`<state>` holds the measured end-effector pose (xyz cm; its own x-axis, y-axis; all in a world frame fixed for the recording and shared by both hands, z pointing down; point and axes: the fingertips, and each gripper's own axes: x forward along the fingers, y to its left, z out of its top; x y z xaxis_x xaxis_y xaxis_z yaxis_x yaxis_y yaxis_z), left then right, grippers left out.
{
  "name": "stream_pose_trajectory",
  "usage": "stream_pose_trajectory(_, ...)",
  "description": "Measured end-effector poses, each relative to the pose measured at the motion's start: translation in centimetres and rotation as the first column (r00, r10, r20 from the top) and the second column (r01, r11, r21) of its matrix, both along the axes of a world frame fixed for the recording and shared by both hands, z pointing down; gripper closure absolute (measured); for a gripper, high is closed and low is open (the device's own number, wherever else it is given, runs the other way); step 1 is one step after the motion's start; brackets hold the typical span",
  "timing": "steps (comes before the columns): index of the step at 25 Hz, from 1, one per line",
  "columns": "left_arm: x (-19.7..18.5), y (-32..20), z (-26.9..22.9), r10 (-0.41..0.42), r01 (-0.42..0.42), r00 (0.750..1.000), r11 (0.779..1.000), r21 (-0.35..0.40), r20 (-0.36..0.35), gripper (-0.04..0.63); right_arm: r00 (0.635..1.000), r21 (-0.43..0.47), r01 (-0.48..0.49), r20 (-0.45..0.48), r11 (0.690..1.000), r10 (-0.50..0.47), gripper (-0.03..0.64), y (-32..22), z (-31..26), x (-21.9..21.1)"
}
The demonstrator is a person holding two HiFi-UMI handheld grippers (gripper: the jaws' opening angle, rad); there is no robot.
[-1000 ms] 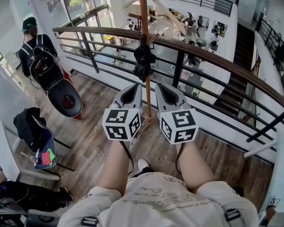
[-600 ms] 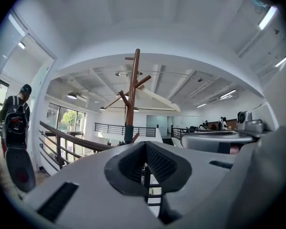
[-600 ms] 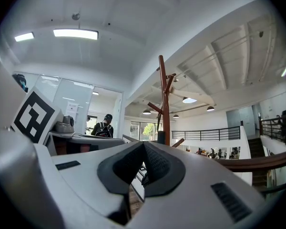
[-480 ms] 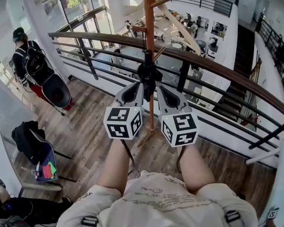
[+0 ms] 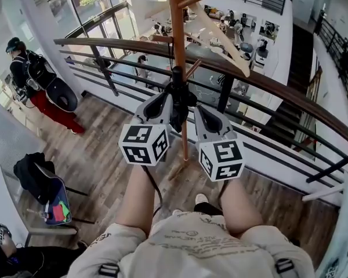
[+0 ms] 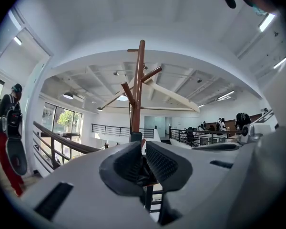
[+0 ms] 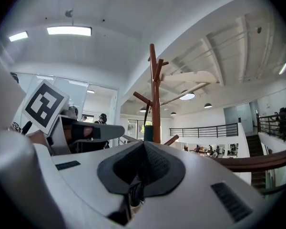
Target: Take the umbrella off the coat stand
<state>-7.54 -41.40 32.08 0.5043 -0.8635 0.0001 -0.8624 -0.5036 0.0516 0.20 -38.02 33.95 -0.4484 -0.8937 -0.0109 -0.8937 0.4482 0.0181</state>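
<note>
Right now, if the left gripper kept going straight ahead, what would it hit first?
The black umbrella, which sits between the jaws of the left gripper; just beyond, probably the wooden coat stand pole.

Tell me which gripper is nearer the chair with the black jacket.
Left. The left gripper meets the umbrella on the chair side of the coat stand pole; the right gripper meets it from across the pole, farther off.
</note>
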Motion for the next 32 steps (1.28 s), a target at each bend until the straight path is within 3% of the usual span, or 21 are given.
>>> stream_pose_trajectory(11,0.1,-6.0,-3.4,-0.036,0.035,0.999,0.998,0.043,0.021,0.509,0.999,-0.007,0.038,-0.004,0.999,-0.038,0.614,-4.2,-0.3,1.4)
stream_pose_trajectory(16,0.4,-8.2,-3.1,-0.016,0.016,1.0,1.0,0.005,0.004,0.507,0.998,-0.002,0.056,-0.018,0.998,-0.056,0.614,-5.3,-0.3,1.3)
stream_pose_trajectory(26,1.3,-10.0,-4.0,0.041,-0.04,0.995,0.999,0.01,-0.093,0.508,0.994,-0.015,0.095,-0.052,0.995,-0.096,0.614,-6.3,0.9,0.7)
stream_pose_trajectory(32,1.6,-10.6,-3.5,0.028,-0.029,0.998,1.0,-0.002,-0.047,0.528,0.994,0.0,0.091,-0.055,0.996,-0.091,0.614,-6.9,0.4,0.7)
